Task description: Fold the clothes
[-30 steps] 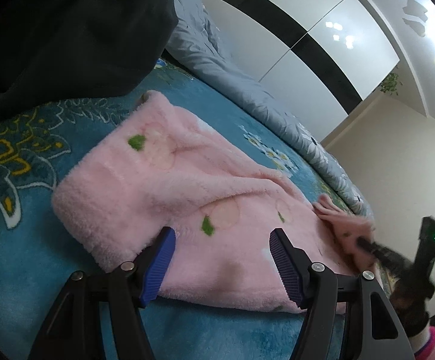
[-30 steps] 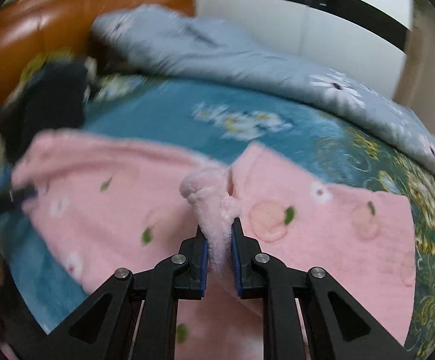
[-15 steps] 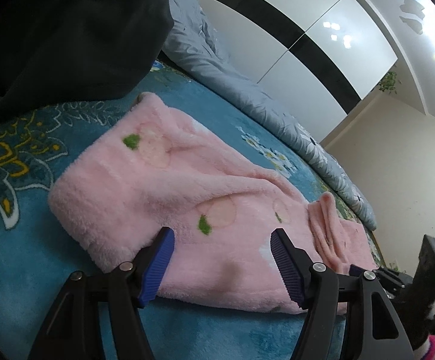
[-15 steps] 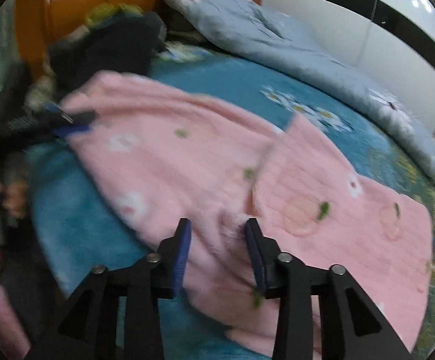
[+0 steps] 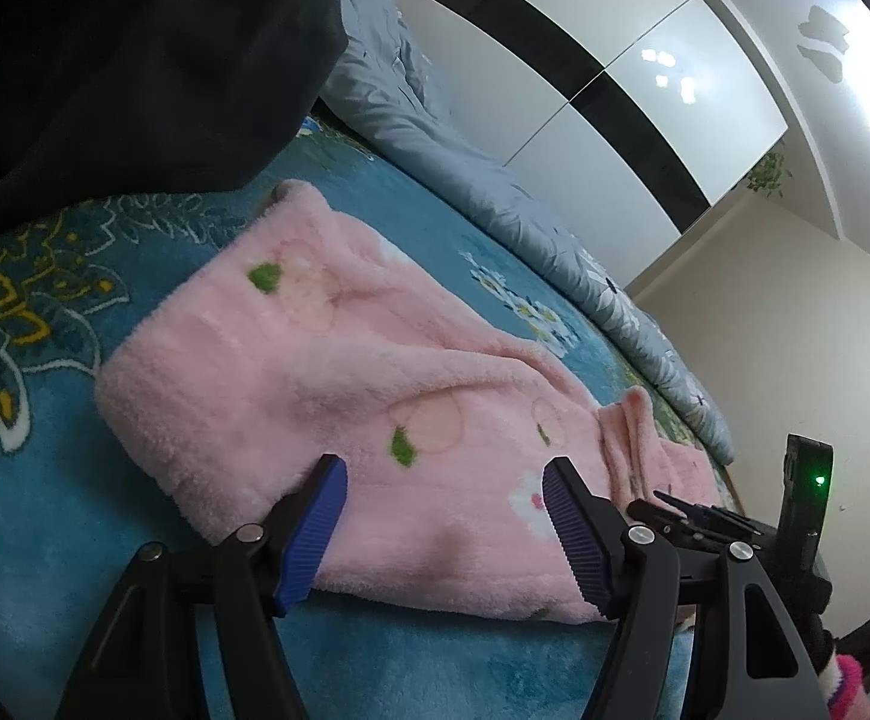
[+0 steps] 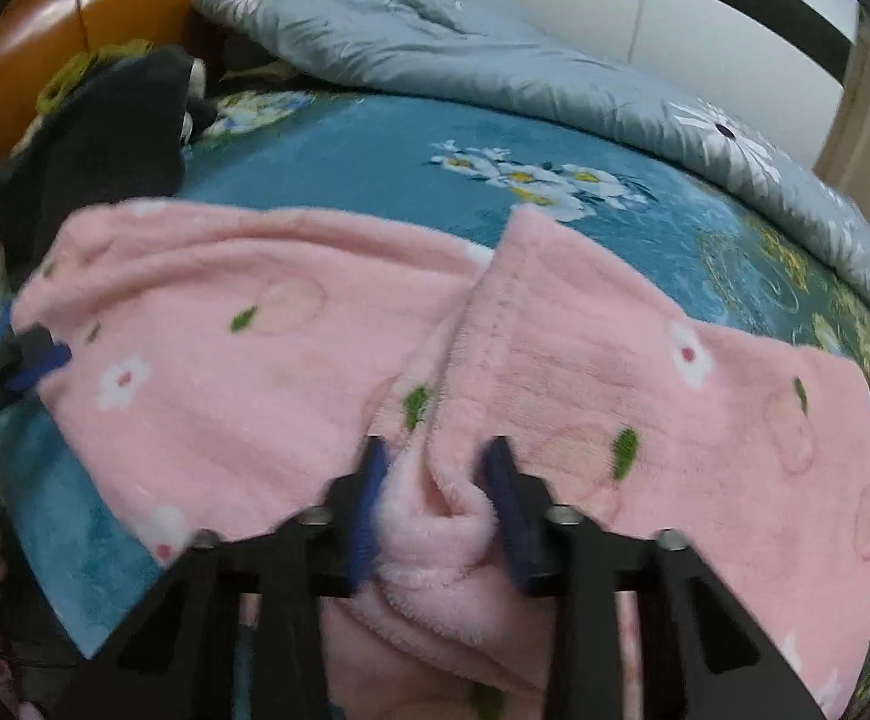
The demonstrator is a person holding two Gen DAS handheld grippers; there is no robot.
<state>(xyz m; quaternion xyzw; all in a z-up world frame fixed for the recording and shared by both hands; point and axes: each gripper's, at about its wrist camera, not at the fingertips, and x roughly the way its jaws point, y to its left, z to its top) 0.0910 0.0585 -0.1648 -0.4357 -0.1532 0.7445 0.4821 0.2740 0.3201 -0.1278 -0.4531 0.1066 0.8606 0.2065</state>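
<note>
Two claws on the pink fleece garment [image 6: 255, 372] lying on the bed's teal blanket [image 6: 375, 150]; right claw [image 6: 435, 498] closing around its bunched middle fold, left claw [image 5: 444, 525] apart, empty, over its near edge; next probably pinch and fold.
</note>
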